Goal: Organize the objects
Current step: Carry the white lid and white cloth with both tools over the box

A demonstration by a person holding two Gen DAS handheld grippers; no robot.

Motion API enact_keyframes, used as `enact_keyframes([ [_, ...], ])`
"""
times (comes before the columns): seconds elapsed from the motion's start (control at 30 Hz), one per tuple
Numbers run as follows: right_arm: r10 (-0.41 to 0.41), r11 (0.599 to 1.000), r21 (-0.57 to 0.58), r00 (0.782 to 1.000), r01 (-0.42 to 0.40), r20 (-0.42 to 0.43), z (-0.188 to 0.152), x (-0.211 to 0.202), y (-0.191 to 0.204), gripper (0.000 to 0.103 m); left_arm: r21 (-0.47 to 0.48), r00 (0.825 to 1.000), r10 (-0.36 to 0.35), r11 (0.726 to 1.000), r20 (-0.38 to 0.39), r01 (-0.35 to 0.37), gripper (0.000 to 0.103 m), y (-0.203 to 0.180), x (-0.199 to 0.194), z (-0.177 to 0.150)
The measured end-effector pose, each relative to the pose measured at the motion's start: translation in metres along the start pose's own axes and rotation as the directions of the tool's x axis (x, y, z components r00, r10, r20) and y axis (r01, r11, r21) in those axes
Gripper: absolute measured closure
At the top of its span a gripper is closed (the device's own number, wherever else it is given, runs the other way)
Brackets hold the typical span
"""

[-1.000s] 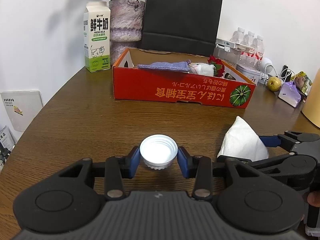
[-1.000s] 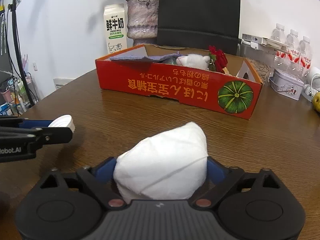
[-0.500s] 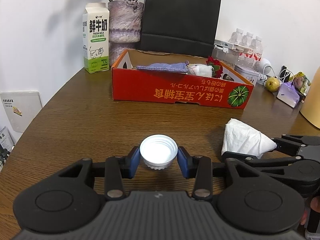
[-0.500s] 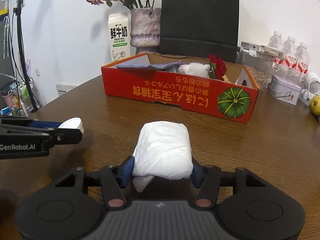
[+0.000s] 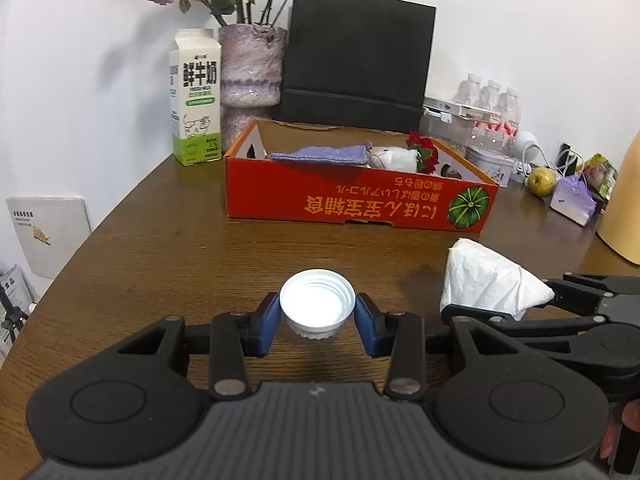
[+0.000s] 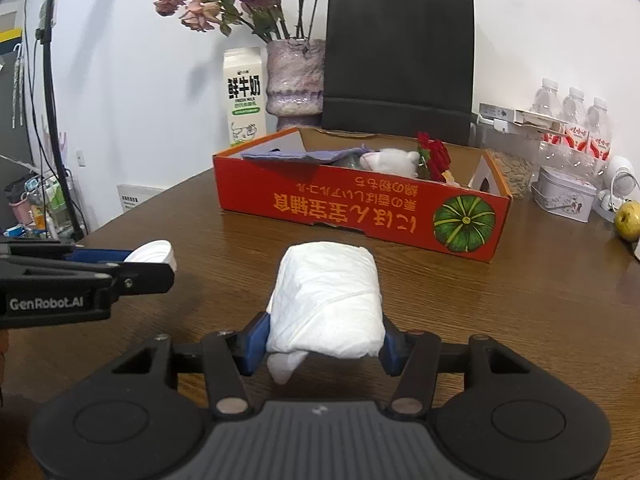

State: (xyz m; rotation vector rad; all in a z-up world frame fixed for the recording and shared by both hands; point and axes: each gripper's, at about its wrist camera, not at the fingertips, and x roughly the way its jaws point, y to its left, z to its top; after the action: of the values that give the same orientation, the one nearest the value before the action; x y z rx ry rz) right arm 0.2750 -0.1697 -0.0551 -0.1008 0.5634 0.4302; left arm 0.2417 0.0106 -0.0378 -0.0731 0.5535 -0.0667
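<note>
R jaws just closed on tissue wad, squashed, off table | L claw clamps cap | R claw grips wad | box dead ahead of both, R nearer, well apart

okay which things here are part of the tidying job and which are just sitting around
Part of the job:
white bottle cap, in the left gripper
wad of white tissue, in the right gripper
red cardboard box

Lying about:
milk carton
flower vase
black paper bag
water bottles
apple
</note>
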Motion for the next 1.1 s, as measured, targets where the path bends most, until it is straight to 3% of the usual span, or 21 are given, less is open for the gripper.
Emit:
enact_keyframes([
  [0.53,0.013,1.000,-0.002,0.998,-0.013,0.064,0.021,-0.017,-0.004,0.050,-0.007,0.999,0.030,1.000,0.031,-0.030,0.062,-0.015,0.001,0.025],
  [1.1,-0.006,1.000,-0.023,0.993,0.008,0.114,0.062,-0.001,-0.010,0.050,-0.023,0.996,0.018,1.000,0.091,-0.016,0.062,-0.021,0.015,0.068],
])
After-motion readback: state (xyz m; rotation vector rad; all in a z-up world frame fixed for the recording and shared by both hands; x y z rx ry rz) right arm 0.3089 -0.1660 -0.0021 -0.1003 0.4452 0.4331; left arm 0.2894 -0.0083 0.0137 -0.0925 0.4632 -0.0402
